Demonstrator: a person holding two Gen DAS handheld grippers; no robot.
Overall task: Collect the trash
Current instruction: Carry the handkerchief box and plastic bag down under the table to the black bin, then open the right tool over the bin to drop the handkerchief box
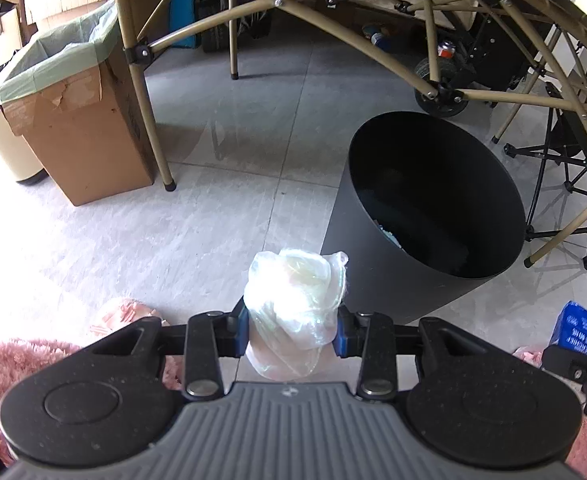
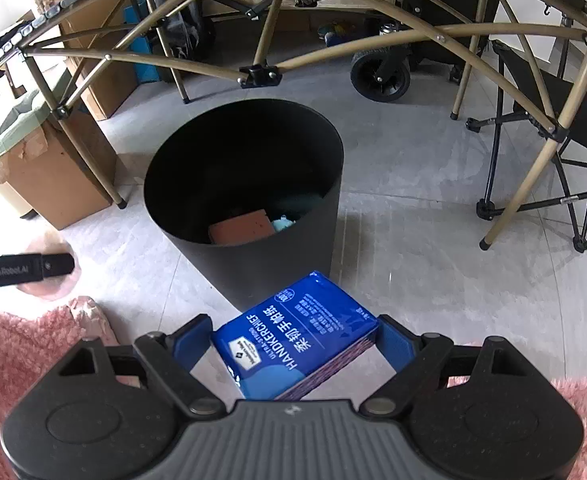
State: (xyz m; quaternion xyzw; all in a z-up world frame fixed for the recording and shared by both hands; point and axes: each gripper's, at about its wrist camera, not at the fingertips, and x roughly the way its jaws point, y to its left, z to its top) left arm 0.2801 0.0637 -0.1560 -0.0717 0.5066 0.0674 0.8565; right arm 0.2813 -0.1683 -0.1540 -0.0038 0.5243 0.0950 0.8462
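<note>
My left gripper (image 1: pixel 293 332) is shut on a crumpled clear plastic bag (image 1: pixel 295 296), held above the floor just left of the black trash bin (image 1: pixel 357 280). My right gripper (image 2: pixel 293 340) is shut on a blue handkerchief tissue pack (image 2: pixel 297 332), held in front of the same bin (image 2: pixel 253 264). The bin holds an orange-brown block (image 2: pixel 241 226) and a light blue scrap (image 2: pixel 283 223). The tissue pack also shows at the right edge of the left wrist view (image 1: pixel 579 330). The left gripper's side shows at the left of the right wrist view (image 2: pixel 21 270).
A pink fluffy rug (image 1: pixel 21 364) lies under both grippers. A cardboard box lined with a green bag (image 1: pixel 73 120) stands at the left. Folding table legs (image 1: pixel 149 120) and a folding chair (image 2: pixel 553 152) stand around the bin. A wheeled cart (image 2: pixel 381 72) is behind.
</note>
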